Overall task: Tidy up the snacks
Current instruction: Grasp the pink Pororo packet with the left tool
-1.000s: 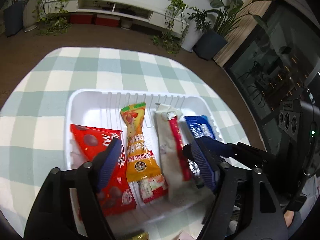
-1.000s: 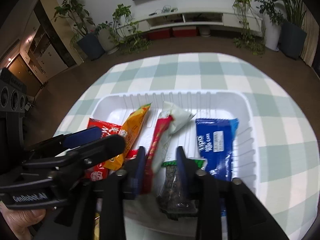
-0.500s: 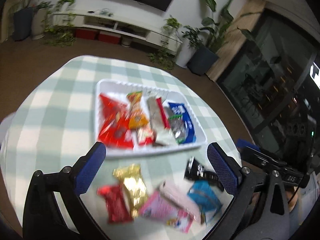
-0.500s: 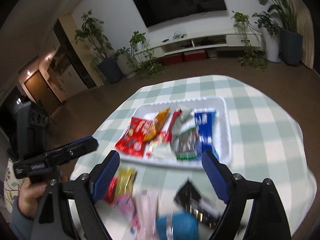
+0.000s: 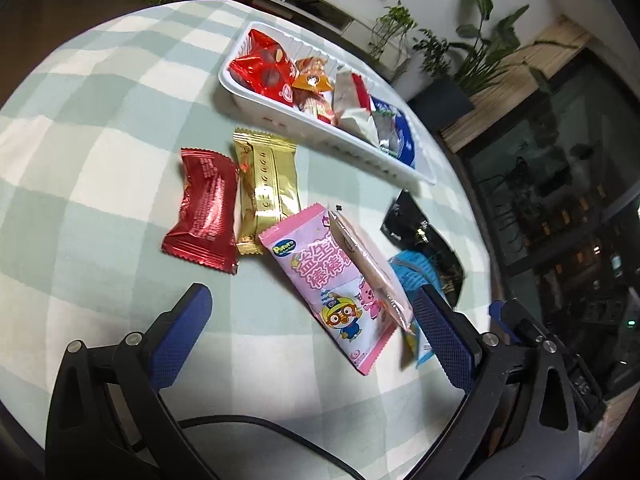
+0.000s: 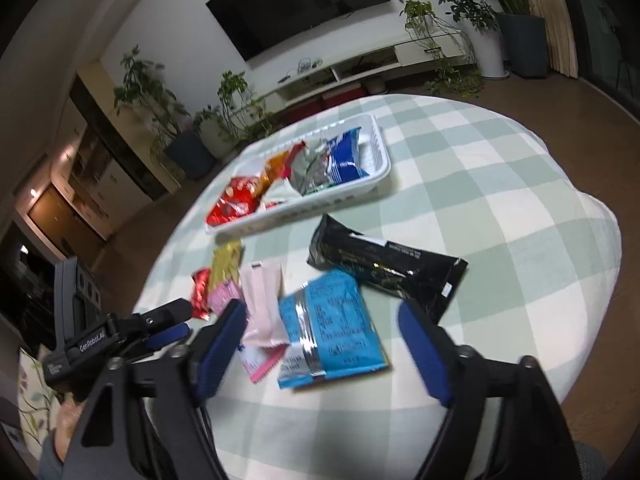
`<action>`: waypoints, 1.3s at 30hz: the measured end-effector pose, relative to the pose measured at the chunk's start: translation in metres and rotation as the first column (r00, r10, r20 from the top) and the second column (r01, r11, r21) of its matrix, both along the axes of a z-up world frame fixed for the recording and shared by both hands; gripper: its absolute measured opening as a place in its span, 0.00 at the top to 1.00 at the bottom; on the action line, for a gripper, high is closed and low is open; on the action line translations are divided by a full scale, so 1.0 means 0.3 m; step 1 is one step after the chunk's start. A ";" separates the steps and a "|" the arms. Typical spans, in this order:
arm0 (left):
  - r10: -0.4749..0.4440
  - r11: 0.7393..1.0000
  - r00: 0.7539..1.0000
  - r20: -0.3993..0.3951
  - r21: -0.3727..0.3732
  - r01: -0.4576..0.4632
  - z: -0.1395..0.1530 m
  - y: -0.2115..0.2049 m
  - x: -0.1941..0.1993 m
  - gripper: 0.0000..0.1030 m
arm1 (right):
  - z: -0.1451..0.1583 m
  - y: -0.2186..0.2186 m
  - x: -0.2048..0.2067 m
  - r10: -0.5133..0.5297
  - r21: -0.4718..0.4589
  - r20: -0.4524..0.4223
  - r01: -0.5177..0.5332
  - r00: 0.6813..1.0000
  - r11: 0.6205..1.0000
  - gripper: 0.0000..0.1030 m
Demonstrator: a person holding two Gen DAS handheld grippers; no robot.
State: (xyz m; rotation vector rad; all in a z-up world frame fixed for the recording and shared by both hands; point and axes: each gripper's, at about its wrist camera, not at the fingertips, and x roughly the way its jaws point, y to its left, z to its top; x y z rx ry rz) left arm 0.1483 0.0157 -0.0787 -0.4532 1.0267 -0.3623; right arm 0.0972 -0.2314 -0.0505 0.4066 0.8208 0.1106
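A white tray (image 5: 320,136) with several snack packs stands at the far side of the checked table; it also shows in the right wrist view (image 6: 384,160). Loose on the cloth lie a red pack (image 5: 206,210), a gold pack (image 5: 268,190), a pink pack (image 5: 340,284), a light blue pack (image 6: 330,322) and a black pack (image 6: 384,264). My left gripper (image 5: 316,328) is open and empty, hovering just short of the pink pack. My right gripper (image 6: 324,352) is open and empty over the near end of the light blue pack.
The round table has a green and white checked cloth (image 5: 100,112) and drops off at its edge on the right (image 6: 592,240). Potted plants (image 6: 516,8) and a low TV shelf (image 6: 360,68) stand beyond on the brown floor.
Both grippers pulled back from the tray toward the near side of the table and opened wide. The right gripper let go of a dark pack, which now lies in the tray.
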 end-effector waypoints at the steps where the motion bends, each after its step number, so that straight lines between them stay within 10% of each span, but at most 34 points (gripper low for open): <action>1: 0.001 1.000 1.000 0.005 0.012 -0.001 0.001 -0.011 0.009 0.02 | -0.002 -0.002 -0.004 -0.002 -0.003 -0.001 0.002 1.000 1.000 0.28; 14: -0.012 0.988 0.999 -0.044 0.150 0.019 -0.033 -0.119 0.088 0.21 | -0.005 -0.009 -0.032 0.002 -0.012 0.019 -0.002 1.000 1.000 0.37; 39: -0.253 0.839 0.966 -0.048 0.486 0.244 -0.063 -0.235 0.053 0.29 | 0.026 0.051 -0.065 0.068 -0.072 0.024 -0.066 0.997 0.995 0.37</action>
